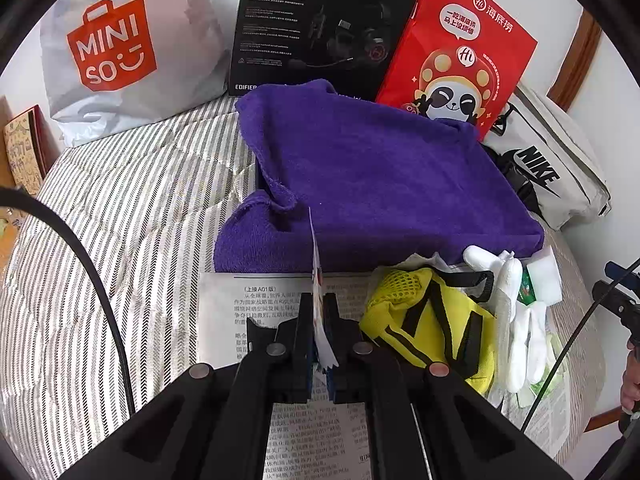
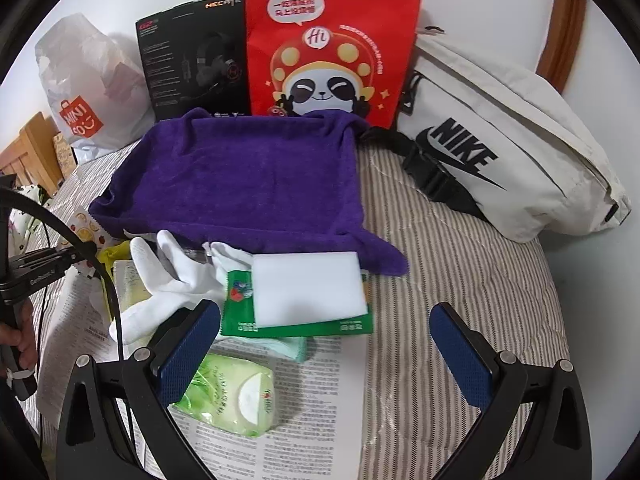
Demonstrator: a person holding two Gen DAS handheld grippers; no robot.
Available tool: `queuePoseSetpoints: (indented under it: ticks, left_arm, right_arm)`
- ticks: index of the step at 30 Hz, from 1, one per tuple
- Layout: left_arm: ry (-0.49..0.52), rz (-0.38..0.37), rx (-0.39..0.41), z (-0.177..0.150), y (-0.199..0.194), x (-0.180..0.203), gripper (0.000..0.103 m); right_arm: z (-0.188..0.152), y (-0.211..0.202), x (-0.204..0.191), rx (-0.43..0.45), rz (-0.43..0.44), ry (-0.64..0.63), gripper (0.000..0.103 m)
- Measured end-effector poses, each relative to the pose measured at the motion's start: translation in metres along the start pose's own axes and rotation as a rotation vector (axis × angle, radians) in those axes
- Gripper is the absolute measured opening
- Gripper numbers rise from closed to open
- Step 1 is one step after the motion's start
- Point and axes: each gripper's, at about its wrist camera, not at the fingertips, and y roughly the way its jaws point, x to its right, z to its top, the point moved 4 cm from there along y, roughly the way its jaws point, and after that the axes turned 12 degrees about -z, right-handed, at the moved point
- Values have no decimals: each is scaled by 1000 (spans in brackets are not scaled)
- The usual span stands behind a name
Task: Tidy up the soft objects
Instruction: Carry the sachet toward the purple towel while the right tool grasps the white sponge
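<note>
A: Left claw was noted pressed together on a thin printed packet, white with fruit pictures; the packet was held edge-up above the newspaper spread on the bed.

B: Right claw was recorded spread wide, nothing between its blue pads. It was held over the newspaper near the bed's front edge.

A: Soft things were logged. A purple towel was laid flat at the middle of the bed, its far edge against a red paper bag.

B: At the towel's near edge, white gloves, a white sponge block on a green packet, and a pale green wipes pack were seen on the newspaper. A yellow mesh pouch was lying just beside the gloves.

A: Along the bed's far edge a Miniso bag and a black headset box were standing; a white Nike bag was lying at the right edge.
</note>
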Motion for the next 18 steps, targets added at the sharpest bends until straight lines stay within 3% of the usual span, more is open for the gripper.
queuePoseSetpoints:
  ticks: [18]
  left_arm:
    - [3,24,24,-3,-29,0,5]
  right_arm:
    - [-13,28,6,-42,52,69,103]
